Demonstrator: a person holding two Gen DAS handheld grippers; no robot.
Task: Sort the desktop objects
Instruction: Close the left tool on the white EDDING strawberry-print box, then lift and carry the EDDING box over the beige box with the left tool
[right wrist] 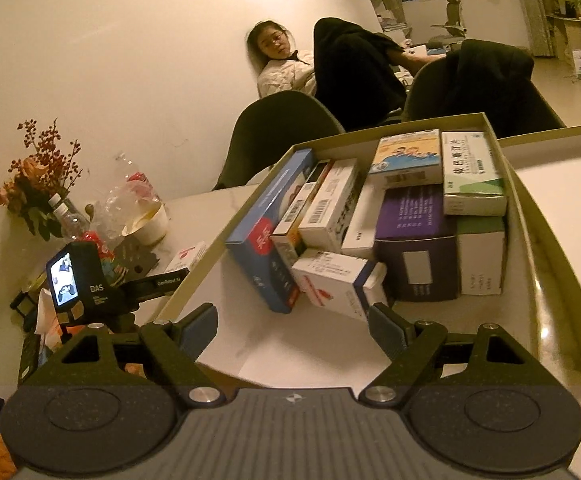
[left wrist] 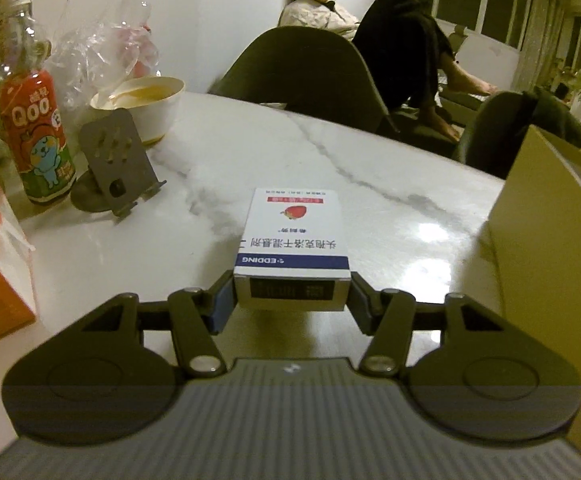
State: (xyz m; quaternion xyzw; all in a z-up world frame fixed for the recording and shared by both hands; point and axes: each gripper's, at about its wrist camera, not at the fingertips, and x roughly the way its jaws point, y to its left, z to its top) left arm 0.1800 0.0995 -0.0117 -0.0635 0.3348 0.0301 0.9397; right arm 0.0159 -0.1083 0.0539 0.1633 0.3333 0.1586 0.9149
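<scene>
While the left gripper (left wrist: 292, 300) has its blue pads closed on the near end of the white medicine box (left wrist: 295, 236), the box lies flat on the marble tabletop (left wrist: 370, 184) with its long axis running straight away from the gripper toward the far side. The pads (left wrist: 220, 304) sit against both short-end corners, so the box reads as clamped, though whether it is already lifted clear of the tabletop is hard to tell from this low angle. The open cardboard tray (left wrist: 538, 216) stands just to the right of the box, its tall wall facing it; that is the relation the coming move turns on, since the box must likely travel right and over that wall.

The right gripper (right wrist: 292, 326) hangs with its jaws wide and nothing between them, near the front of the tray (right wrist: 530, 216), where other medicine boxes (right wrist: 370, 220) already lie packed at the far end. The left hand is plainly the one nearer the loose box.
</scene>
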